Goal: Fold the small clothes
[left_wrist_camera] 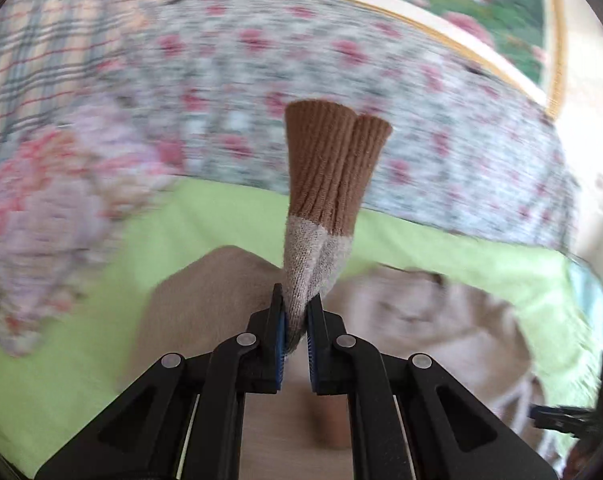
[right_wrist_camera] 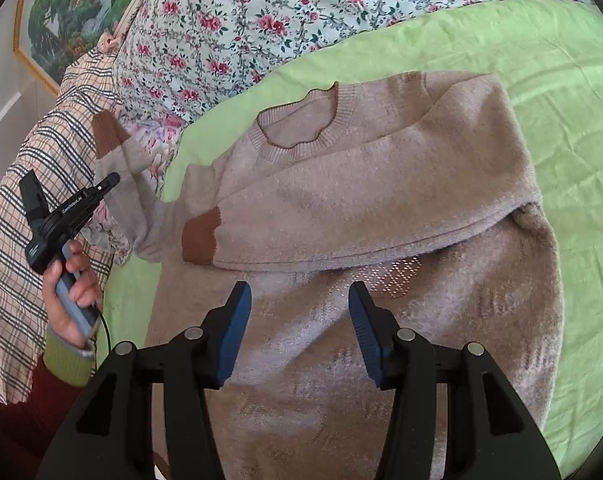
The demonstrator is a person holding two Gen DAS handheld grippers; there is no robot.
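A small beige knit sweater (right_wrist_camera: 341, 208) with brown cuffs and collar trim lies on a green sheet (right_wrist_camera: 541, 60). One sleeve is folded across its chest, brown cuff (right_wrist_camera: 199, 242) pointing left. My left gripper (left_wrist_camera: 297, 312) is shut on the other sleeve (left_wrist_camera: 321, 216) just below its brown cuff (left_wrist_camera: 333, 152), which stands up past the fingertips. In the right wrist view that left gripper (right_wrist_camera: 111, 182) holds the sleeve (right_wrist_camera: 129, 200) lifted out to the sweater's left. My right gripper (right_wrist_camera: 299, 300) hovers open over the sweater's lower body, nothing between its fingers.
A floral quilt (right_wrist_camera: 241, 20) lies bunched behind the sheet and a plaid cloth (right_wrist_camera: 29, 200) at the left. A framed landscape picture (right_wrist_camera: 69, 12) hangs on the wall. A person's hand (right_wrist_camera: 71, 292) in a green cuff holds the left gripper.
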